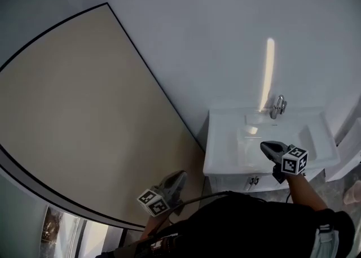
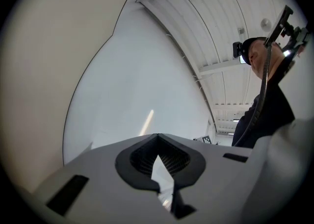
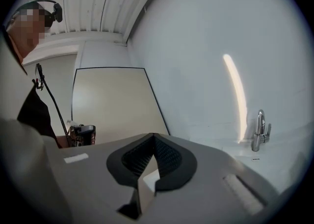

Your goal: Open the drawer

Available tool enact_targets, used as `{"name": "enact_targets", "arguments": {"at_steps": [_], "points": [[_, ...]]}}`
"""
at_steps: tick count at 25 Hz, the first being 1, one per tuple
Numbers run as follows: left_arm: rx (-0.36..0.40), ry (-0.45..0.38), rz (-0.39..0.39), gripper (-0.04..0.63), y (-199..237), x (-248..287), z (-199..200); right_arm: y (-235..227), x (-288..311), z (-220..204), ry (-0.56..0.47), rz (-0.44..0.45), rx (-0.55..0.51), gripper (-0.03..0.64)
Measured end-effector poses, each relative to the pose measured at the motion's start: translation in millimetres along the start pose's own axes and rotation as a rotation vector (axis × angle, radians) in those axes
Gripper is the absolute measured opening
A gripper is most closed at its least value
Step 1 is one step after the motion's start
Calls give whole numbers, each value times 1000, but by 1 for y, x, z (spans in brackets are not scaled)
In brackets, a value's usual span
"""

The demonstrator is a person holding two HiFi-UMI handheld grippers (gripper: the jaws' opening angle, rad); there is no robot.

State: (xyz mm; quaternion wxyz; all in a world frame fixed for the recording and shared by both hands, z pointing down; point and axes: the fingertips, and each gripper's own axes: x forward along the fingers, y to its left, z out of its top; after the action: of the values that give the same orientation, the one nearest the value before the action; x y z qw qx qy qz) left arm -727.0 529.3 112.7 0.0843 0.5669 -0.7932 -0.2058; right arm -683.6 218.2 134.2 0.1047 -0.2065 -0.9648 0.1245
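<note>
A white vanity with a sink basin (image 1: pixel 225 149) stands against the wall at the right of the head view. Its white drawer front (image 1: pixel 237 183) under the rim carries small metal handles (image 1: pixel 254 181). My right gripper (image 1: pixel 264 147) hovers over the front of the basin, above the handles and apart from them; its jaws are shut and hold nothing (image 3: pixel 154 136). My left gripper (image 1: pixel 181 175) hangs lower, left of the vanity beside the beige panel, and touches nothing. Its jaws meet at the tips, empty (image 2: pixel 157 136). Neither gripper view shows the drawer.
A chrome faucet (image 1: pixel 277 106) (image 3: pixel 260 130) rises at the back of the sink. A large beige panel with a black edge (image 1: pixel 84 121) fills the left. A white fixture (image 1: pixel 350 155) stands right of the vanity. My dark-clothed body (image 1: pixel 254 223) hides the floor below.
</note>
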Motion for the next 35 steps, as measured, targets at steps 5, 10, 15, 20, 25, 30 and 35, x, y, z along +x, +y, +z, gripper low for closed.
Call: {"name": "enact_targets", "arguments": {"at_steps": [5, 10, 15, 20, 25, 30, 35], "points": [[-39, 50, -79, 0, 35, 26, 8, -9, 11, 1, 15, -86, 24, 2], [-45, 45, -151, 0, 52, 43, -5, -23, 8, -13, 22, -142, 37, 2], [-58, 69, -124, 0, 63, 67, -15, -54, 23, -19, 31, -122, 42, 2], [-26, 53, -75, 0, 70, 111, -19, -103, 38, -9, 36, -61, 20, 2], [34, 21, 4, 0, 61, 161, -3, -153, 49, 13, 59, 22, -17, 2], [30, 1, 63, 0, 59, 200, -7, -196, 59, 35, 59, 92, -21, 2], [24, 12, 54, 0, 63, 221, -27, -222, 58, 30, 37, 84, -37, 2]]}}
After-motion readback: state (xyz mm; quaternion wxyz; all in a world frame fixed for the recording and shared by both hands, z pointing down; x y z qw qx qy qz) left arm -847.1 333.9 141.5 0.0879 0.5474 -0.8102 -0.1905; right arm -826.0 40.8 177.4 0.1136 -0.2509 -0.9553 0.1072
